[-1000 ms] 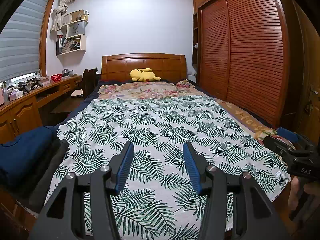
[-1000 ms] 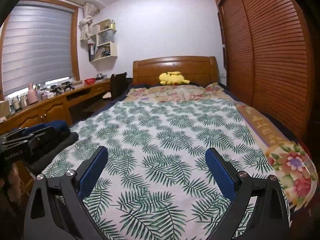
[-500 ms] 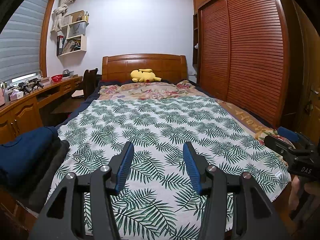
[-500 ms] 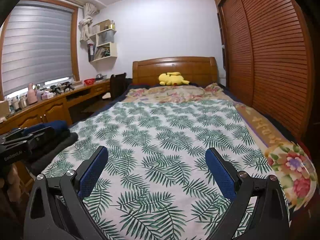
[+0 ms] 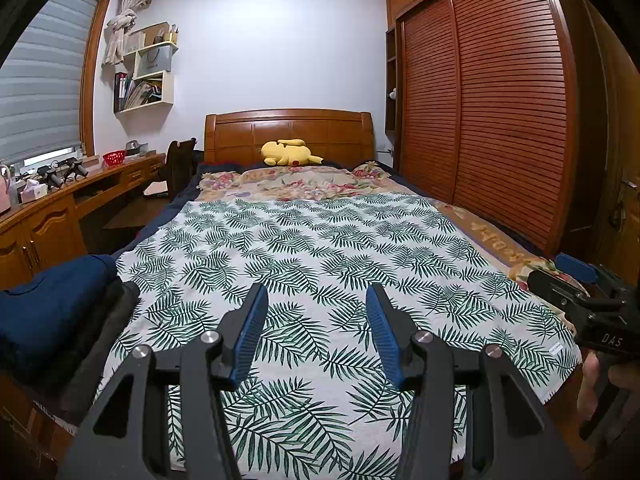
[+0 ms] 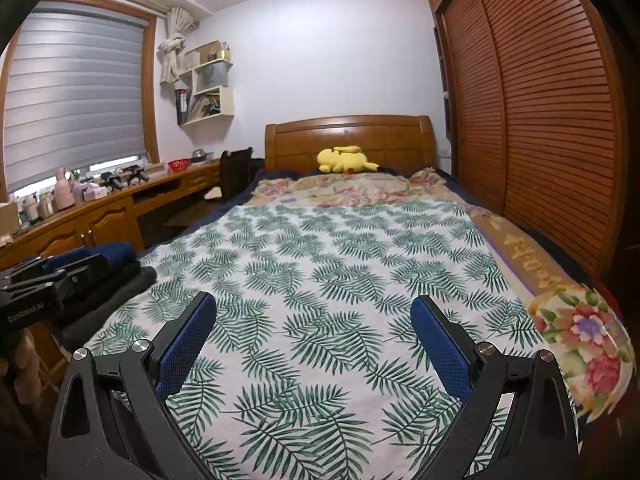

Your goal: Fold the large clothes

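A white cloth with green fern leaves (image 5: 320, 264) (image 6: 320, 280) lies spread flat over the bed. At the bed's near left corner sits a stack of folded dark garments: a navy one (image 5: 48, 304) (image 6: 116, 252) on top of a dark grey one (image 5: 108, 332) (image 6: 120, 292). My left gripper (image 5: 316, 308) hovers above the cloth's near edge, open, with nothing between its blue pads. My right gripper (image 6: 312, 320) hangs likewise over the near edge, open wider and empty. Each gripper shows at the side of the other's view, held in a hand.
A yellow plush toy (image 5: 288, 152) lies by the wooden headboard (image 5: 288, 128). A floral blanket (image 5: 296, 180) covers the far bed and the right edge. A wardrobe with slatted doors (image 5: 500, 120) runs along the right. A wooden desk (image 5: 60, 204) with small items and a chair (image 5: 180, 164) stand on the left.
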`<state>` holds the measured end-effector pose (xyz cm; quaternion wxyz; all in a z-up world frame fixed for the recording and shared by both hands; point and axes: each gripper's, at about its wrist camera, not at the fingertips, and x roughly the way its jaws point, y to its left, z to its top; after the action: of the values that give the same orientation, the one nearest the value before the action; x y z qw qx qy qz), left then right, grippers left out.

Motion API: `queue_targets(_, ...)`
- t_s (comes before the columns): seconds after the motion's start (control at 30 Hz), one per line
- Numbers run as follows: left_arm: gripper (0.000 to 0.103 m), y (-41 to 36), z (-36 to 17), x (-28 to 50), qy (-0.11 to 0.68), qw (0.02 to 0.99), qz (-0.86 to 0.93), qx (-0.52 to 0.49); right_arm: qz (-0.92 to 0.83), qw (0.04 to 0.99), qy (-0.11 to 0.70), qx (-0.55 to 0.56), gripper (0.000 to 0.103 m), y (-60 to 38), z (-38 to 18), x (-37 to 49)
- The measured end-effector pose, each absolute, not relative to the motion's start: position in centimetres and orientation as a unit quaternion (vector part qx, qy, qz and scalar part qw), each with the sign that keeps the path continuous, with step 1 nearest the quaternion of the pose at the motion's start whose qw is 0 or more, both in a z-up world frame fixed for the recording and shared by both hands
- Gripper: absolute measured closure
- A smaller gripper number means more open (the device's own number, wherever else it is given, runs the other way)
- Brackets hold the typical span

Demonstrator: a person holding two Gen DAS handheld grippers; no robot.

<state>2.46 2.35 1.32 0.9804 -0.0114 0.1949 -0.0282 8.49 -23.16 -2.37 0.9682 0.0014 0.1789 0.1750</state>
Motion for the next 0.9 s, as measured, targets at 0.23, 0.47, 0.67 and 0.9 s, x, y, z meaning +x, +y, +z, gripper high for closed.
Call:
queue_targets(0.23,0.053,2.39,1.38,2.39,0.194,0.981,-0.027,-0.012,0.175,0.968,0.179,0.002,0.004,-23.18,-2.36,8.51)
queue_targets(0.47,0.053,2.43,1.37,2.38,0.194,0.981,-0.028,-0.012,0.175,0.968,0.179,0.001,0.004,-23.22,-2.38,8.54)
queue_targets(0.67,0.053,2.42,1.4,2.37,0.193,0.981,-0.028,-0.011,0.175,0.968,0.179,0.001,0.004,-23.24,-2.39,8.54)
queue_targets(0.9,0.053,2.47,1.45,2.36,0.193,0.981,-0.027,-0.011,0.176,0.968,0.178,0.001,0.004,-23.23,-2.42,8.54)
